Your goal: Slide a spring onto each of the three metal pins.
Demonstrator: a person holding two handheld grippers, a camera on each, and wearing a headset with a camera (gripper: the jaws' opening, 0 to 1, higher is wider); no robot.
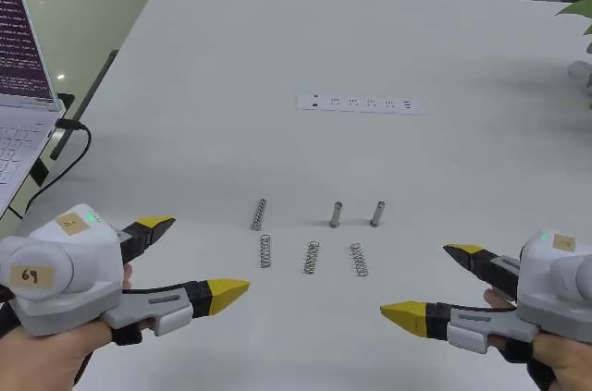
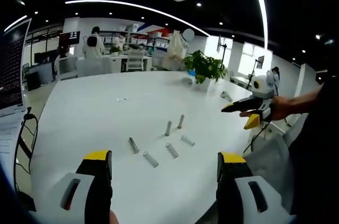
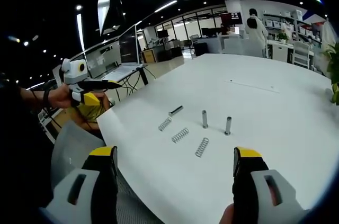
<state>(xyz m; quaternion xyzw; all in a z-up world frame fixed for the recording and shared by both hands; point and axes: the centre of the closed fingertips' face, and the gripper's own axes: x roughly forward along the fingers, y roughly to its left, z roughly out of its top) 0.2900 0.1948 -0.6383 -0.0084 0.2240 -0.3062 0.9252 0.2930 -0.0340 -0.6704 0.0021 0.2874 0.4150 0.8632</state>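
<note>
You hold both tools low over the near edge of the white table (image 1: pixel 277 58). Your left gripper (image 1: pixel 208 255) is at about 8 o'clock from the parts and your right gripper (image 1: pixel 415 280) at about 4 o'clock. The yellow-tipped jaws of each stand wide apart with nothing between them, and both are well apart from the parts.

The three springs (image 1: pixel 312 257) lie loose in a row in front of you, each one separate from the others. The three pins (image 1: pixel 336 214) are in a second row just beyond them, at 12 o'clock from the springs. The middle pin and the right pin (image 1: pixel 377 213) stand upright, while the left pin (image 1: pixel 258 214) lies on its side. All three springs are on the table, not on the pins.

Farther off at 12 o'clock a white power strip (image 1: pixel 361 103) lies flat on the table. An open laptop (image 1: pixel 18 86) sits at about 10 o'clock by the left edge, with a black cable (image 1: pixel 79 146) beside it.
</note>
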